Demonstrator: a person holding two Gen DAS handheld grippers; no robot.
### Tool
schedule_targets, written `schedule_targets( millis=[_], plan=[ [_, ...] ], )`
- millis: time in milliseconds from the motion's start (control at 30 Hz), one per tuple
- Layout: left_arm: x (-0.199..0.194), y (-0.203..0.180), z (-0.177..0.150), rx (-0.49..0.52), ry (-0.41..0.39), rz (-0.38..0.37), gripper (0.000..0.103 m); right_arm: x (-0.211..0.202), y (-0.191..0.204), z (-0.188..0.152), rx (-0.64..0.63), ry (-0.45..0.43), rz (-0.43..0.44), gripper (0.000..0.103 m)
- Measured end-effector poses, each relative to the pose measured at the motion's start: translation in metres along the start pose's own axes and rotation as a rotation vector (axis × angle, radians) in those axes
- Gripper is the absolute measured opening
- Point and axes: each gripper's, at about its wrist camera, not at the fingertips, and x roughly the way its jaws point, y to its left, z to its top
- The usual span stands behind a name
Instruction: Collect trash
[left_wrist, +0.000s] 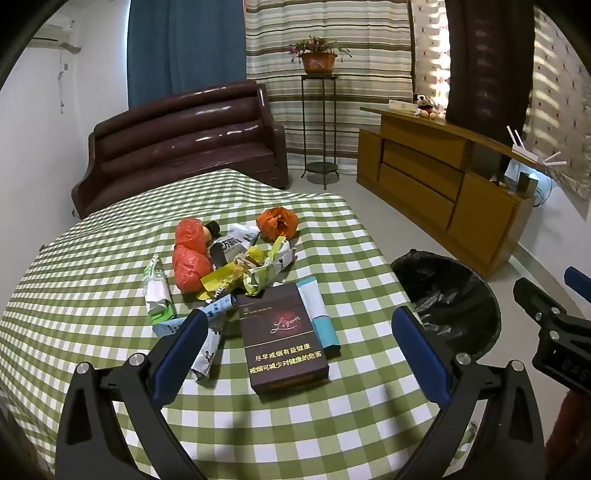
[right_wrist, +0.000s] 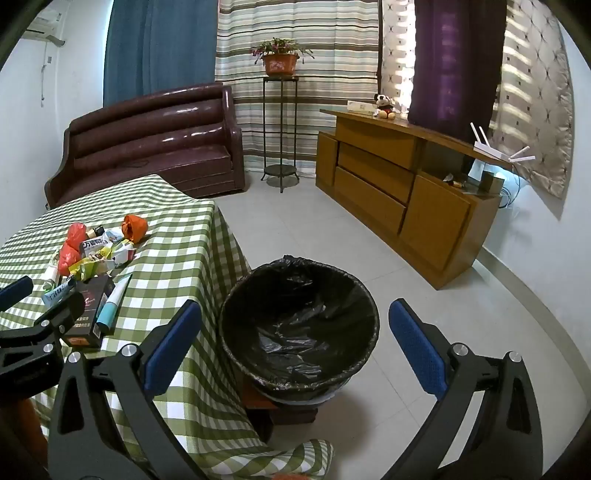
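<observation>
- Left gripper (left_wrist: 299, 350) — nearest the lens in the left wrist view; jaws spread wide, nothing between the blue pads (left_wrist: 177, 350); it hangs above the table (left_wrist: 332, 424) with its green-and-white checked cloth.
- Dark cigarette box (left_wrist: 282, 339) lies flat on the cloth directly between the spread fingers, not touched by either.
- Teal-and-white tube (left_wrist: 317, 314) lies just beside the box, on its right edge.
- Crumpled wrappers (left_wrist: 207, 325) sit by the left pad and run back into the trash heap: yellow wrappers (left_wrist: 229, 277), two red plastic bags (left_wrist: 190, 254), a black-and-white packet (left_wrist: 231, 243).
- Orange crumpled bag (left_wrist: 277, 221) sits at the far side of the heap, slightly apart.
- Right gripper (right_wrist: 291, 347) — jaws equally wide, empty; it is off the table's edge, over the trash bin (right_wrist: 299, 332).
- Bin is lined with a black bag, stands on the floor close against the table's corner, raised on a dark low stand (right_wrist: 291, 410); only liner folds are visible inside.
- Beyond: brown sofa (right_wrist: 147, 144), plant stand with a potted plant (right_wrist: 280, 62), wooden cabinet (right_wrist: 399, 192) along the right wall.
</observation>
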Motion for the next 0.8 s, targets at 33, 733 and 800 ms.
schedule_targets(
  millis=[33,733,800],
  plan=[
    [-0.0001,0.0,-0.0001,0.0,-0.002,0.004,0.097,0.0,-0.0001,0.0,-0.001,0.0,-0.001,0.099],
    [-0.0022,0.0015,0.0024,0.004,-0.011,0.01,0.097,-0.0011,-0.0007,0.0004,0.002,-0.003,0.001,0.099],
    [-0.0023,0.0013,0.0026,0.005,-0.011,0.01,0.097,-0.0007,-0.0007,0.0001,0.002,-0.002,0.001,0.099]
  ],
)
